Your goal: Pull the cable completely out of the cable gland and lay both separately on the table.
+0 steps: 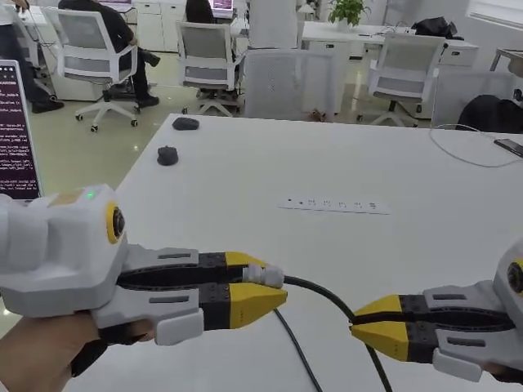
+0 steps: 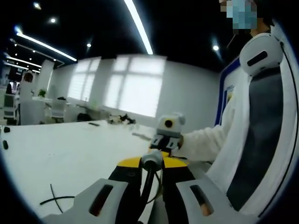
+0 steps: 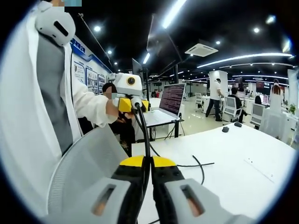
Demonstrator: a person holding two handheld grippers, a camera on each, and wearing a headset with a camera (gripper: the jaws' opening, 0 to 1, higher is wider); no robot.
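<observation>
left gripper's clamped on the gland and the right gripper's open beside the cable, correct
No: the right gripper is shut on the black cable, not open beside it, as the right gripper view shows. The left gripper is clamped on the gland.

An open-plan office: white swivel chairs (image 1: 208,61) and desks (image 1: 359,33) with a seated person (image 1: 122,33) at twelve o'clock beyond the white counter (image 1: 368,155), two computer mice (image 1: 167,155) at eleven o'clock on it, a text-filled screen (image 1: 16,131) at nine o'clock, strip lights (image 3: 175,13) overhead.

Left hand-held gripper (image 1: 276,283) clamps cable gland (image 1: 261,274), cable (image 1: 324,291) attached.
</observation>
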